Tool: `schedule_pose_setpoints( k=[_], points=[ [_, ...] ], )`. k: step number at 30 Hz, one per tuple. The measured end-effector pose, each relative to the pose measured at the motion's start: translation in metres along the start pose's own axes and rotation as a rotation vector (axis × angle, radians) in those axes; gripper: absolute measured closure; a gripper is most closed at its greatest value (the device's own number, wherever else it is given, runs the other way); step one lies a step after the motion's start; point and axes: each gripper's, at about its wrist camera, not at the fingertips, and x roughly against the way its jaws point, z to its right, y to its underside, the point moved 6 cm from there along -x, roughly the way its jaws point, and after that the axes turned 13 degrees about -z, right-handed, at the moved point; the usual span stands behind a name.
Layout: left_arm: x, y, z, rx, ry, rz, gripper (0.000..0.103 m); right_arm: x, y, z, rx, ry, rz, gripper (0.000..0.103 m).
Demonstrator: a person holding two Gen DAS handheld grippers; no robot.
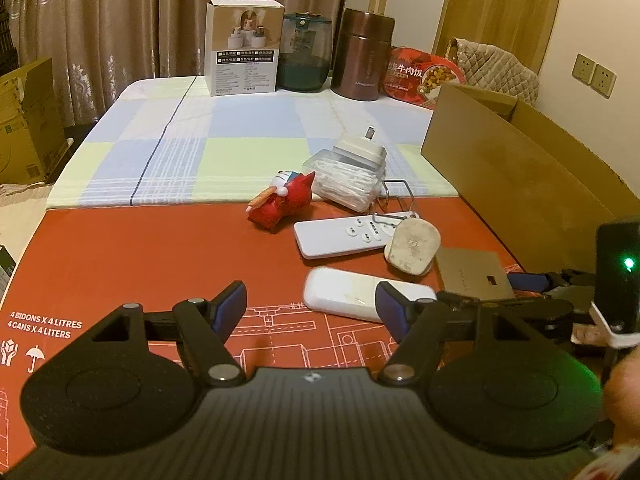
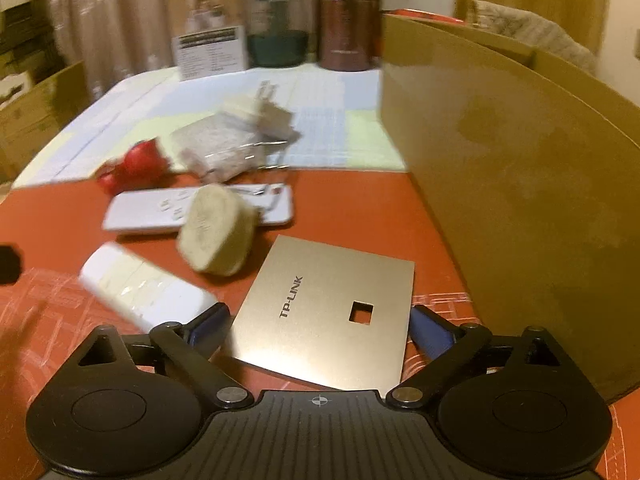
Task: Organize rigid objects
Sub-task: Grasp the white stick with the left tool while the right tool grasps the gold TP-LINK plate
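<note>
My right gripper (image 2: pixel 320 328) is open just above the red cardboard, and a gold TP-LINK faceplate (image 2: pixel 332 312) lies flat between its blue fingers. Left of the plate are a white oblong device (image 2: pixel 140 284), a beige plug adapter (image 2: pixel 216 232) and a white remote (image 2: pixel 140 208). My left gripper (image 1: pixel 312 312) hangs open over the red cardboard with nothing in it, the white oblong device (image 1: pixel 344 294) just beyond its right finger. Farther off lie the remote (image 1: pixel 344 236), the adapter (image 1: pixel 412 248), a red toy figure (image 1: pixel 284 200) and a clear swab box (image 1: pixel 348 184) with a white charger (image 1: pixel 360 148) on top.
An open cardboard box (image 1: pixel 520 176) stands to the right, its wall (image 2: pixel 520 184) close beside my right gripper. At the table's far edge stand a white carton (image 1: pixel 244 48), a green jar (image 1: pixel 306 52), a brown flask (image 1: pixel 362 56) and a red food pack (image 1: pixel 420 76).
</note>
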Motion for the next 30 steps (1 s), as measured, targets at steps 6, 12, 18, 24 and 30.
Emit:
schedule_pose_setpoints(
  k=[6,12,18,24,30],
  points=[
    [0.000,0.007,-0.005,0.015,-0.007,-0.025,0.036,0.015,0.022,-0.027,0.118,-0.077,-0.042,0.013],
    [-0.010,0.015,-0.001,0.002,-0.005,-0.062,0.036,0.028,0.042,-0.057,0.261,-0.186,-0.048,0.014],
    [-0.033,0.013,0.020,-0.082,0.002,-0.072,0.037,0.027,0.032,-0.028,0.147,-0.102,-0.034,0.014],
    [-0.065,0.011,0.031,-0.160,-0.025,-0.101,0.047,0.024,0.034,-0.015,0.131,-0.068,-0.010,0.014],
    [-0.071,0.008,0.031,-0.182,-0.040,-0.088,0.067,0.022,0.032,-0.009,0.094,-0.049,0.018,0.012]
  ],
)
